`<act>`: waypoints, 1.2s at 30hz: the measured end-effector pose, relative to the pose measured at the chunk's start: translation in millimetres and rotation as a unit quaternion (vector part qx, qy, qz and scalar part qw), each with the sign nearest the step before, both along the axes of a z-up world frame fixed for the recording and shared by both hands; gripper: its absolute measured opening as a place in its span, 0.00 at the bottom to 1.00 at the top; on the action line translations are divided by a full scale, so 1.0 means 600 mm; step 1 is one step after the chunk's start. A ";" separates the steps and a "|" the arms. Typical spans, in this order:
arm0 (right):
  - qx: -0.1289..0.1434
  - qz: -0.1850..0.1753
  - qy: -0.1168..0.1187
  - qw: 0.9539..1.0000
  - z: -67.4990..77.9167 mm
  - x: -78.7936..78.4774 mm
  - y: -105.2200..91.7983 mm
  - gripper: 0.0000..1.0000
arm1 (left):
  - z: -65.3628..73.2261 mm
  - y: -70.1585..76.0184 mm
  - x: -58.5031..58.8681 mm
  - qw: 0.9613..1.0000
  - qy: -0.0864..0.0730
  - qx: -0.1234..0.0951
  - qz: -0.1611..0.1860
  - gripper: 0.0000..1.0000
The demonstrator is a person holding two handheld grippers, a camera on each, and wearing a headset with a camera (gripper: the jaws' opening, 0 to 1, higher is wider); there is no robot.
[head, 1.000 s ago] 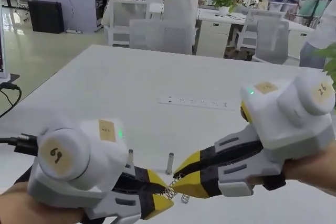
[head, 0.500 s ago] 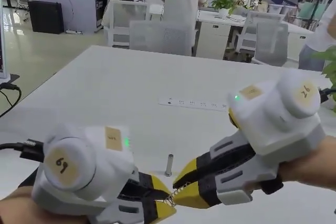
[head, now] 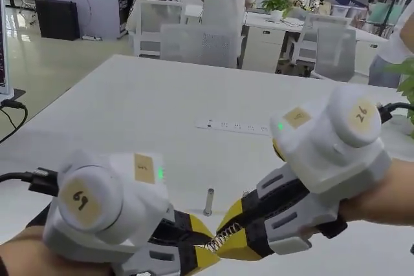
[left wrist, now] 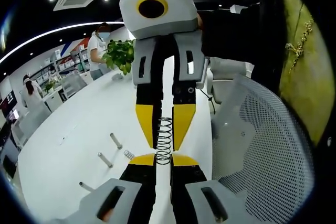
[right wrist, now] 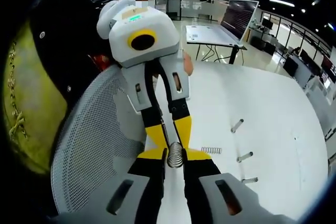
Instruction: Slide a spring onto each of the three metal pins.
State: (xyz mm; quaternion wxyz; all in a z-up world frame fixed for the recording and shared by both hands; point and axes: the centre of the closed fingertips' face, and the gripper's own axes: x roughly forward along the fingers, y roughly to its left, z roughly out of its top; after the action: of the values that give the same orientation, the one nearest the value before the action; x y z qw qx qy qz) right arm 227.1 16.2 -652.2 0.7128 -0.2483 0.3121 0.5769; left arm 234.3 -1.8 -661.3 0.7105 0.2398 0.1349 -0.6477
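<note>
Your left gripper (left wrist: pixel 164 159) and right gripper (right wrist: pixel 175 156) both clamp one spring (left wrist: pixel 164 135). Three pins (left wrist: pixel 105 159) bare, second spring (left wrist: pixel 129 155) loose. None fitted.

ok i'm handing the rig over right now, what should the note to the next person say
Grippers: left gripper shut on one end of a spring, right gripper shut on the other end; it is held in the air between them, above the table.
Things: three pins stand bare on the table; a second spring lies loose beside them.
Done: no pin loaded yet.
Left: all three pins.
</note>
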 end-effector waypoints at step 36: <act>-0.066 0.039 0.006 0.997 -0.002 0.004 -0.008 0.08 | -0.001 -0.014 -0.001 0.999 0.024 -0.027 0.013 0.04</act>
State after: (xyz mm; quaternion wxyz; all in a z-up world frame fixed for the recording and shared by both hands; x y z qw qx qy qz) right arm 229.7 11.3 -653.7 0.6701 -0.3031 0.3435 0.5840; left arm 233.9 -10.2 -661.8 0.7217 0.2033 0.1372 -0.6473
